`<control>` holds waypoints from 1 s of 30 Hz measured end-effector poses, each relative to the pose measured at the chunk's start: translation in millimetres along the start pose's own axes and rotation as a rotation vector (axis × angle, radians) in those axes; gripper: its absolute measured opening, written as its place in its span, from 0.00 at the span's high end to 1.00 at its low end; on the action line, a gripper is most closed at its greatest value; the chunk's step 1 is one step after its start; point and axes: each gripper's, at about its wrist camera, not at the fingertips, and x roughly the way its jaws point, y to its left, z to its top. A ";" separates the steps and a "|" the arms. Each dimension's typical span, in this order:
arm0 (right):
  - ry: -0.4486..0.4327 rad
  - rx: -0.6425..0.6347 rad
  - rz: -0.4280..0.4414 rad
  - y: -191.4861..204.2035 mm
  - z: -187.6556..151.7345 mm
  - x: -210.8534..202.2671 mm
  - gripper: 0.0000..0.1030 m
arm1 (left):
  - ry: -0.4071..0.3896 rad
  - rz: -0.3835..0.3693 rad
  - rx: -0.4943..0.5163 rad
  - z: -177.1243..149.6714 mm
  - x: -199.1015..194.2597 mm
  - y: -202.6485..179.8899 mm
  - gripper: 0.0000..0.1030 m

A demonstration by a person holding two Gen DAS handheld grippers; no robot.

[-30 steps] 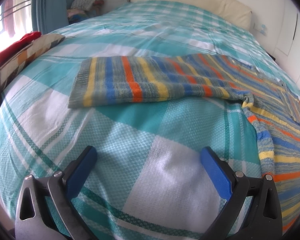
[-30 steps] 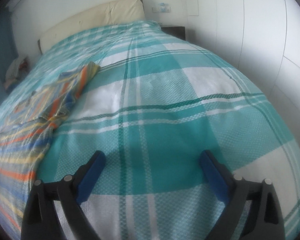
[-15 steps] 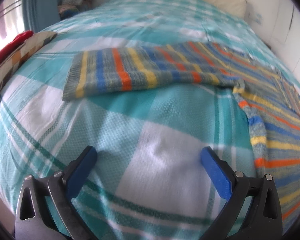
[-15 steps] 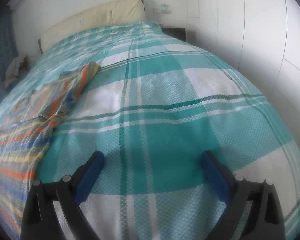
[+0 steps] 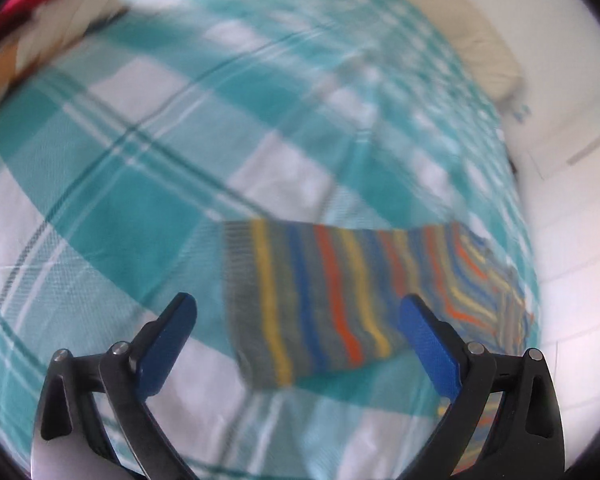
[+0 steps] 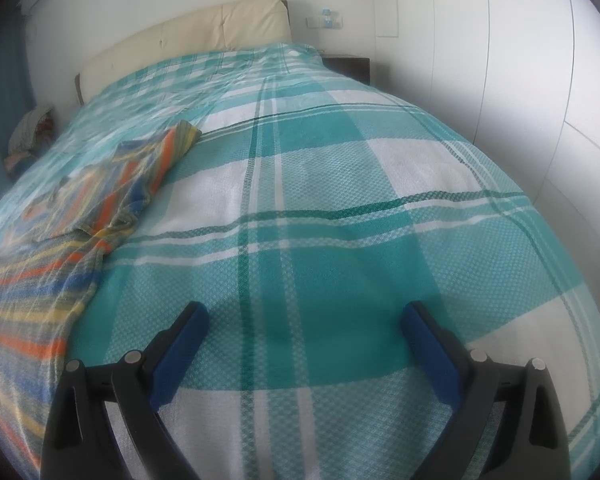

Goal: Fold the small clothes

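A striped knit sweater in grey, yellow, blue and orange lies flat on the bed. In the blurred left wrist view its sleeve (image 5: pixel 316 304) stretches between my fingers, cuff end toward the left. My left gripper (image 5: pixel 298 320) is open and empty, hovering just above the sleeve. In the right wrist view the sweater (image 6: pixel 72 216) lies at the left, with its other sleeve reaching up the bed. My right gripper (image 6: pixel 304 328) is open and empty over bare bedspread to the right of the sweater.
The bed has a teal and white plaid bedspread (image 6: pixel 340 168) and a cream headboard (image 6: pixel 188 36). White wardrobe doors (image 6: pixel 540 60) stand on the right. A patchwork cushion with something red on it (image 5: pixel 32 36) lies at the bed's left edge.
My left gripper has swung fast toward the sleeve, which was farther ahead and now lies between its fingers. My right gripper has barely moved.
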 end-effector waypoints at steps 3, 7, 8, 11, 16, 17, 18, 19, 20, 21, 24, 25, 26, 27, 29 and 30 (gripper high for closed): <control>0.000 0.000 0.000 -0.2 0.0 0.1 0.06 | 0.039 0.077 -0.028 4.4 25.9 11.5 0.10; 0.000 0.000 0.001 -0.1 -0.2 -0.1 0.06 | 0.033 0.087 0.013 1.3 30.9 -5.5 0.93; -0.001 0.001 0.002 -0.2 -0.4 -0.4 0.06 | 0.070 0.032 0.001 1.5 33.6 -11.0 0.95; -0.003 0.004 0.006 -0.8 -0.6 -1.2 0.06 | 0.043 0.046 0.043 15.2 19.6 -41.1 0.97; -0.006 0.007 0.010 -1.6 -0.8 -1.6 0.06 | -0.038 -0.066 0.248 29.5 -24.9 -159.2 0.97; -0.006 0.007 0.009 -1.5 -0.9 -1.4 0.06 | -0.049 -0.086 0.301 29.9 -28.9 -187.3 0.97; -0.006 0.007 0.010 -1.6 -1.0 -1.5 0.06 | -0.051 -0.111 0.357 27.1 -32.2 -218.4 0.97; -0.006 0.007 0.010 -1.6 -1.0 -1.5 0.06 | -0.048 -0.135 0.421 19.7 -33.6 -251.7 0.97; -0.006 0.007 0.010 -1.6 -1.0 -1.5 0.06 | -0.042 -0.154 0.479 12.3 -32.0 -281.4 0.97; -0.006 0.007 0.010 -1.6 -1.0 -1.5 0.06 | -0.033 -0.167 0.523 4.9 -26.5 -306.9 0.97; -0.007 0.009 0.012 -1.8 -1.3 -1.8 0.06 | -0.004 -0.189 0.630 -23.8 1.4 -374.1 0.96; -0.007 0.009 0.012 -1.8 -1.4 -1.9 0.06 | 0.004 -0.200 0.645 -32.0 14.4 -390.9 0.93; -0.007 0.009 0.012 -1.8 -1.4 -1.9 0.06 | 0.027 -0.212 0.652 -41.9 31.5 -405.9 0.86; -0.008 0.009 0.012 -1.8 -1.4 -1.9 0.06 | 0.066 -0.228 0.652 -50.4 44.5 -415.4 0.62; -0.007 0.010 0.013 -2.1 -1.3 -1.9 0.06 | 0.116 -0.234 0.635 -66.6 69.2 -428.4 0.28; -0.008 0.010 0.013 -2.0 -1.4 -1.9 0.06 | 0.114 -0.228 0.635 -74.6 72.5 -429.7 0.27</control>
